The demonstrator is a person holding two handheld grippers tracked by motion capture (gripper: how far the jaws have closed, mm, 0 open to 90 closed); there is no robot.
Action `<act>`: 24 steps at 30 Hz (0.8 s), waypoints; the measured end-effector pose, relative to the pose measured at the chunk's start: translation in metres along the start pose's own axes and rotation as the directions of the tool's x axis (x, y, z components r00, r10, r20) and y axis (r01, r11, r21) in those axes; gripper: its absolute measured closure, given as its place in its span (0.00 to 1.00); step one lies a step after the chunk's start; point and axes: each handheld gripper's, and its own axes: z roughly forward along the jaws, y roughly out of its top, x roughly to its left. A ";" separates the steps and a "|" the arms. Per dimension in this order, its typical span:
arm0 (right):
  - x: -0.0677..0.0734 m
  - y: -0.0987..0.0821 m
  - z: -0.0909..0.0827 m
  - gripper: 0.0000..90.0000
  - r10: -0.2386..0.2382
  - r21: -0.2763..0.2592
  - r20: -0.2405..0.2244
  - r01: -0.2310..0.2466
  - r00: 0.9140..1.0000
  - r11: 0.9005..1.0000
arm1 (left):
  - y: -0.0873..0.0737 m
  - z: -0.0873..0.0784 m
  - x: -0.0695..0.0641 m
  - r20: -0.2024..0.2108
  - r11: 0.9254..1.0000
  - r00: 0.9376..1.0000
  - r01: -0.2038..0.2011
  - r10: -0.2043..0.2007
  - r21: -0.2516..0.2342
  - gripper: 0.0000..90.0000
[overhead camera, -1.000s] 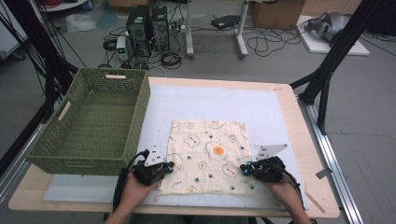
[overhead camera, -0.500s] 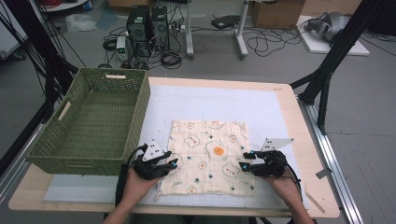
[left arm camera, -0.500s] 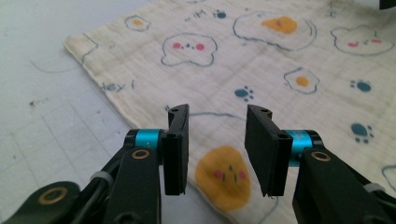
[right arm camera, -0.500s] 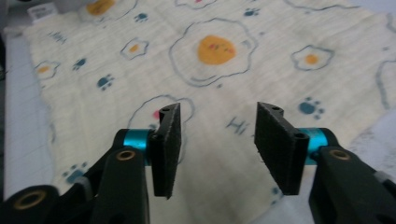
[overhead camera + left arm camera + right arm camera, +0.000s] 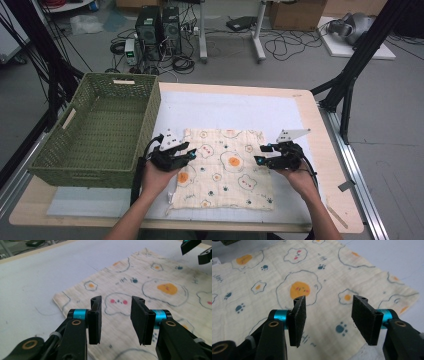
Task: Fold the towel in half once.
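Observation:
A cream cloth [image 5: 222,170] printed with fried eggs and paw marks lies flat on the white mat [image 5: 240,107]. My left gripper [image 5: 189,152] hovers over the cloth's left edge. Its jaws have just opened and then eased in slightly, and they stand open with nothing between them. In the left gripper view the left gripper [image 5: 116,320] looks across the cloth [image 5: 155,290] to the other gripper's jaw tips [image 5: 193,250]. My right gripper [image 5: 261,159] hovers over the cloth's right edge, its jaws just opening, nothing between them. In the right gripper view the right gripper [image 5: 328,320] stands above the cloth [image 5: 299,285].
A green woven basket [image 5: 100,125] stands on the left of the table, close to my left hand. The wooden table edge [image 5: 325,150] runs along the right. Computers and cables lie on the floor beyond the table.
Both grippers have gone from shut to open and have lifted and moved away from the near edge, along the cloth's sides. The cloth lies where it was.

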 end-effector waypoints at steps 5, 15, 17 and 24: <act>-0.015 0.013 0.002 0.50 0.017 -0.007 0.022 -0.017 1.000 1.000 | 0.008 0.015 0.011 -0.042 1.000 0.999 0.016 -0.017 -0.007 0.70; -0.044 0.005 0.015 0.51 0.089 0.000 0.069 -0.089 0.994 0.996 | -0.008 0.038 0.034 -0.186 0.991 0.979 0.102 -0.084 0.091 0.71; -0.046 0.003 0.019 0.52 0.103 0.012 0.086 -0.104 0.991 0.994 | -0.010 0.042 0.036 -0.204 0.987 0.976 0.105 -0.079 0.123 0.70; -0.051 -0.002 0.031 0.59 0.131 0.060 0.137 -0.140 0.982 0.988 | -0.016 0.048 0.038 -0.210 0.978 0.975 0.113 -0.075 0.178 0.73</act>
